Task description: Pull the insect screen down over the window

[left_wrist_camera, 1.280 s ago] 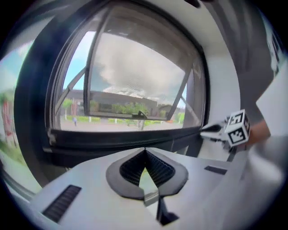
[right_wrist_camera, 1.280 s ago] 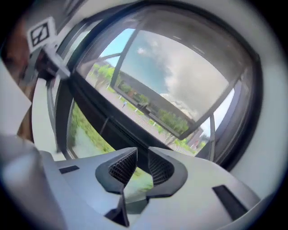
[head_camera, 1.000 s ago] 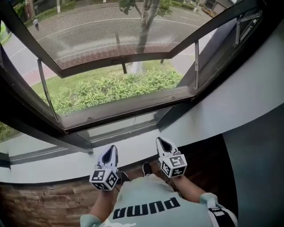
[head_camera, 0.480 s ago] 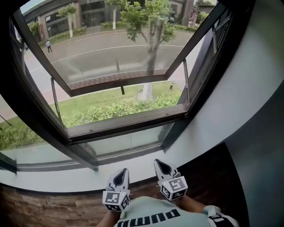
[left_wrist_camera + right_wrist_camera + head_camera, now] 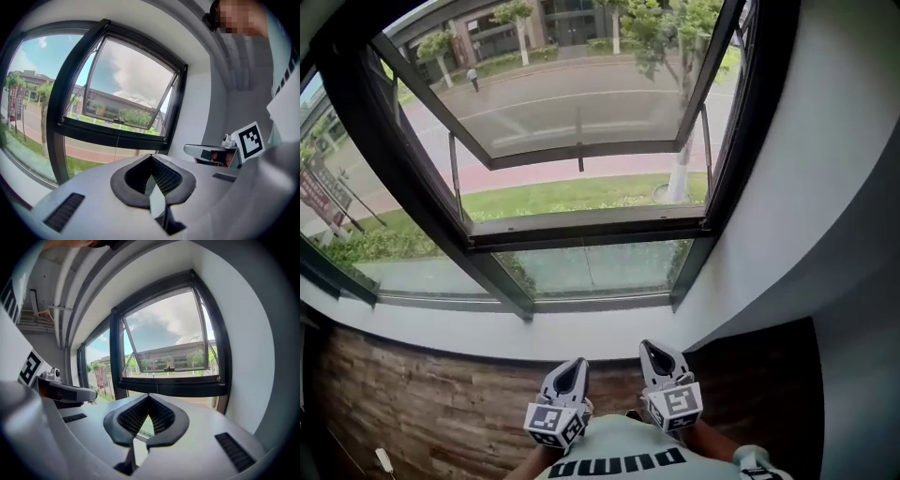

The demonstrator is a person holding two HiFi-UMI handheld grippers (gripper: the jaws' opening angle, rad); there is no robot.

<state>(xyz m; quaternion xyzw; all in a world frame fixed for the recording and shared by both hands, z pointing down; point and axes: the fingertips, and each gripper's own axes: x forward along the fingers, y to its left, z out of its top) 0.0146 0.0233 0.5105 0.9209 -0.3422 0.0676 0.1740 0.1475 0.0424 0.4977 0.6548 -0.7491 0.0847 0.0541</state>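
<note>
Both the left tongs (image 5: 573, 367) and right tongs (image 5: 657, 352) are clenched empty, well short of the open window (image 5: 581, 228); the insect screen is not discernible, presumably rolled at the frame head, judged light, flexible mesh best drawn by its centre bottom rail.

Held low and side by side, pointing forward and slightly down. Left gripper (image 5: 577, 364) closed, nothing between the jaws (tips meeting). Right gripper (image 5: 652, 348) just beside it, likewise closed and empty.
</note>
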